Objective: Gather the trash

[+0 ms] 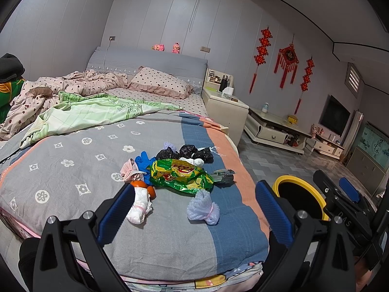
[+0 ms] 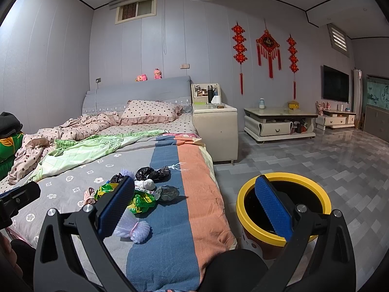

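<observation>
A pile of trash lies on the bed: a green snack bag (image 1: pixel 181 175), black plastic bags (image 1: pixel 187 152), a blue glove (image 1: pixel 142 161), a white foam net (image 1: pixel 139 206), a pale blue foam net (image 1: pixel 203 208) and a grey wrapper (image 1: pixel 222 175). My left gripper (image 1: pixel 194 209) is open and empty, hovering just before the pile. My right gripper (image 2: pixel 194 206) is open and empty, between the bed edge and the yellow-rimmed bin (image 2: pixel 283 206). The bin also shows in the left wrist view (image 1: pixel 300 196). The pile also shows in the right wrist view (image 2: pixel 143 194).
The bed (image 1: pixel 73 170) carries a rumpled green quilt (image 1: pixel 92 112) and pink bedding (image 1: pixel 73 82). A white nightstand (image 2: pixel 215 131) and a low coffee table (image 2: pixel 277 124) stand on the tiled floor (image 2: pixel 328 165) to the right.
</observation>
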A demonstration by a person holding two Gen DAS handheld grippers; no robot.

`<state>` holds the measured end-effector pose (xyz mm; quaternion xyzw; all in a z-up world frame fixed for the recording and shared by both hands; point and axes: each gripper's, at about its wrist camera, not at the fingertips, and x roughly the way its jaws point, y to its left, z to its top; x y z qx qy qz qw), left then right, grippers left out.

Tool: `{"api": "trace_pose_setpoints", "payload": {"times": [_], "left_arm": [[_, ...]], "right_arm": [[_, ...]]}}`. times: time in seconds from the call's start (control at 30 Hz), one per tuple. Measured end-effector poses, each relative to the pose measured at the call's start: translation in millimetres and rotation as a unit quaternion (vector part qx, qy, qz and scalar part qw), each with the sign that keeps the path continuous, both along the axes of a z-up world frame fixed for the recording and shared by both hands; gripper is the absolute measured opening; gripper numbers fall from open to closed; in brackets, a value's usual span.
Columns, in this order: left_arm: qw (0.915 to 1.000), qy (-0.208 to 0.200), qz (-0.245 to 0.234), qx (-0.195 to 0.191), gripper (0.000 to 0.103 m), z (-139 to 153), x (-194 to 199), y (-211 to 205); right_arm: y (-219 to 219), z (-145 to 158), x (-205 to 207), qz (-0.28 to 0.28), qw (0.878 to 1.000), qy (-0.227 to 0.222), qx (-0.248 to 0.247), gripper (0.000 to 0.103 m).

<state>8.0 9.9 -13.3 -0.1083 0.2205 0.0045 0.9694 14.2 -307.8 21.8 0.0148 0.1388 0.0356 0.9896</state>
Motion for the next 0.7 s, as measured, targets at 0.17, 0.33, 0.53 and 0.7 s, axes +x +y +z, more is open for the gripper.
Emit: {"api": "trace_pose_setpoints", "payload": {"times": [0.17,0.33,0.53,0.7], "left_arm": [[1.0,0.0,0.0,-0.001,0.096,0.5,0.1,0.3],[1.0,0.001,0.0,-0.001,0.096,-0.4,1.0,1.0],[1.0,0.001,0.0,-0.001,0.096,-0.3,1.4,1.6],[1.0,0.002,0.001,-0.002,0.096,-0.7,1.9,2.3]], "right_arm": [[0.0,-0.5,0.1,0.0,1.0,0.0,0.0,0.095],[0.3,-0.8,-0.6,-0.001,1.0,0.001,0.0,0.095],[0.0,-3.0,-0.1,-0.002,1.0,0.001,0.0,0.095],[-1.6,-6.6,0.9,-0.002,1.0,0.003,0.003,0.095]]}}
